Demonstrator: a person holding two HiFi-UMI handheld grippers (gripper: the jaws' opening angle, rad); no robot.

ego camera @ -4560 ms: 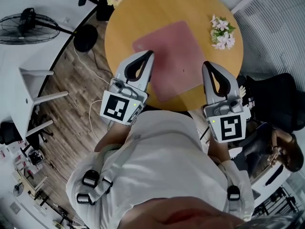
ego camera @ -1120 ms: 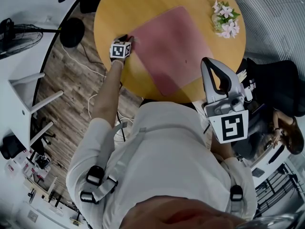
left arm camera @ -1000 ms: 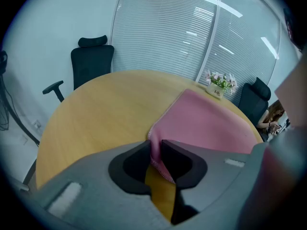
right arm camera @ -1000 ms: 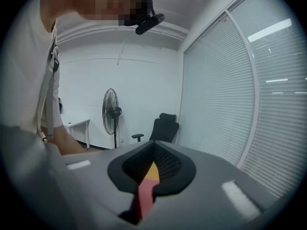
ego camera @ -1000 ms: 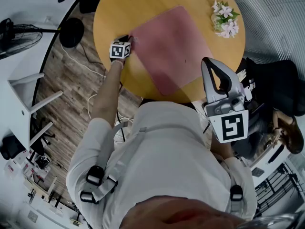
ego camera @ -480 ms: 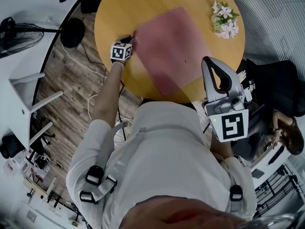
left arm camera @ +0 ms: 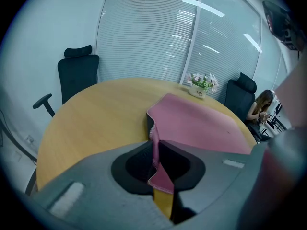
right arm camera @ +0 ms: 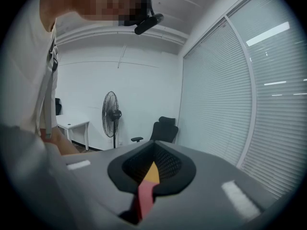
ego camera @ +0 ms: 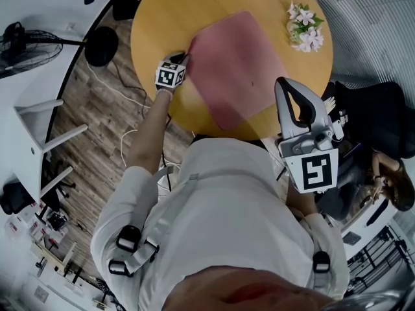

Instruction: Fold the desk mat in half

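Round yellow bench (ego camera: 159, 15) filled the upper centre of the head view, over wood floor (ego camera: 97, 115) at the left. Black office chair (left arm camera: 76, 73) stood behind the bench, upper left of the left gripper view. Standing fan (ego camera: 26, 41) sat at the left edge of the head view, off the bench.

Pink desk mat (ego camera: 240, 63) lay on the bench, mostly flat, running from the frame's upper centre down toward the bench's near rim. Its left corner was off the surface: the edge rose in a wavy fold and showed a darker underside.

Left hand-held gripper (ego camera: 184, 57) was out at arm's length at that left corner, clenched on the mat edge. In the left gripper view the stitched pink edge ran upright between the two pads, pinched, with a small flap hanging below them. Its marker cube (ego camera: 170, 76) faced up.

Right hand-held gripper (ego camera: 284, 86) was at the right of the head view, near the person's torso, above the bench's near rim and clear of the mat. Jaws together with nothing between them; only a thin sliver of yellow and pink showed through the slit in its own view.

Small bunch of pink-white flowers (ego camera: 303, 30) sat on the bench at upper right, just beside the mat's far right edge, apart from both grippers.
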